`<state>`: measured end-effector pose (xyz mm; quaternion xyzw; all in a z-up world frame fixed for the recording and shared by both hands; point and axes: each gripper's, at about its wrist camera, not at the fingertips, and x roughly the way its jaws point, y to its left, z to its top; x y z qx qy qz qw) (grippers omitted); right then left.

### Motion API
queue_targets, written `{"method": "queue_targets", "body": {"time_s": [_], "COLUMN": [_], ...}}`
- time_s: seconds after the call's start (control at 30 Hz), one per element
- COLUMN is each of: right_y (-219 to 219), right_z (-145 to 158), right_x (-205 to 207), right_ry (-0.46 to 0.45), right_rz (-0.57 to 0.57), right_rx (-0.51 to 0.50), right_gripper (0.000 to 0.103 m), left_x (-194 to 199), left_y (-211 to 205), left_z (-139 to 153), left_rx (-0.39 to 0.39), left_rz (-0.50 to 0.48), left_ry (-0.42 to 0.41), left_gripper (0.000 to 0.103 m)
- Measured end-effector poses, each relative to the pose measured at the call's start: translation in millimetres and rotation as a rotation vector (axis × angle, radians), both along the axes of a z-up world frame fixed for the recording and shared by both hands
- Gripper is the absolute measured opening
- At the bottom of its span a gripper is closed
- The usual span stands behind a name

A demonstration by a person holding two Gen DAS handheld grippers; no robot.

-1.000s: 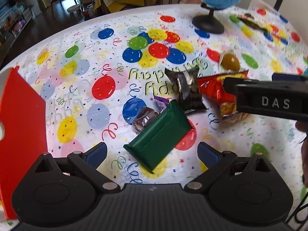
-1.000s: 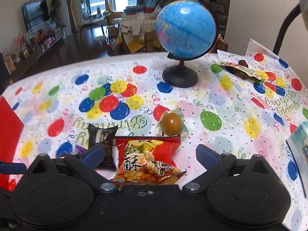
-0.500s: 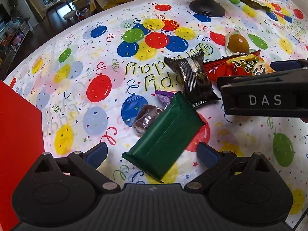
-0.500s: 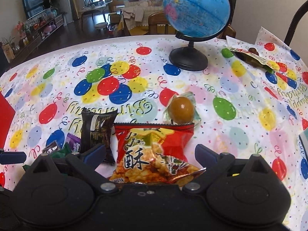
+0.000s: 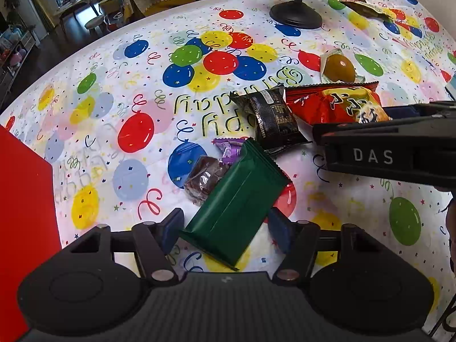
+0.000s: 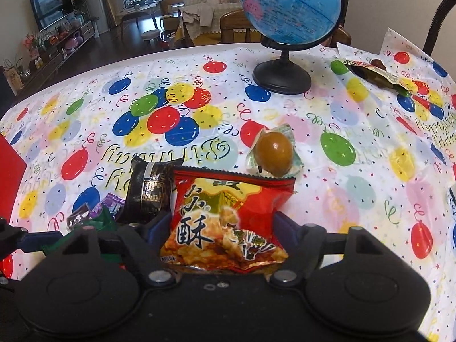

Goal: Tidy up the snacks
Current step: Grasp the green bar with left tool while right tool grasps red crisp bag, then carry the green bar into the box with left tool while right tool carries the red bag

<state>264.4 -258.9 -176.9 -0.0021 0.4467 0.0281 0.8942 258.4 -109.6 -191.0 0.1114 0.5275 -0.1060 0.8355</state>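
My left gripper [image 5: 225, 229] is shut on a dark green snack packet [image 5: 235, 201], its blue pads against the packet's sides. My right gripper [image 6: 225, 226] is shut on a red crisp packet [image 6: 228, 216], which also shows in the left wrist view [image 5: 333, 105]. A black packet [image 5: 273, 119], a purple sweet [image 5: 228, 148] and a brown wrapped cake [image 5: 205, 176] lie on the balloon tablecloth beside the green packet. A wrapped brown egg [image 6: 273, 152] lies beyond the red packet.
A red box [image 5: 22, 205] stands at the left edge. A blue globe [image 6: 290, 8] on a black stand sits at the back. Another snack packet [image 6: 376, 75] lies at the far right. The right gripper's body [image 5: 393, 154] crosses the left wrist view.
Both grippers have closed: the left onto the green packet, the right onto the red crisp packet. Both have moved a little closer to the table.
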Motion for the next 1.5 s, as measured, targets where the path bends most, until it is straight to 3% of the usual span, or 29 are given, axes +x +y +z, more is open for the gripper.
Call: {"method": "queue_targets", "body": {"time_s": [0.23, 0.63, 1.2, 1.5], "right_y": [-4.5, -11.2, 10.4, 38.3], "right_z": [3.1, 23.4, 58.9, 82.4], "right_x": [-13.0, -64.0, -118.0, -133.9], "right_ry": [0.0, -0.018, -0.066, -0.113], "right_rz": [-0.04, -0.072, -0.047, -0.009], "right_rx": [0.03, 0.13, 0.171, 0.172], "right_gripper": [0.068, 0.066, 0.064, 0.064], "left_x": [-7.8, -27.8, -67.4, -90.6], "left_y": [3.9, 20.2, 45.1, 78.3], "left_z": [9.0, 26.8, 54.1, 84.6], "left_rx": [-0.024, -0.137, -0.205, -0.239], "left_rz": [0.007, 0.054, 0.107, 0.138], "left_ry": [-0.019, -0.029, -0.033, -0.088], "left_gripper": [0.04, 0.013, 0.011, 0.011]}}
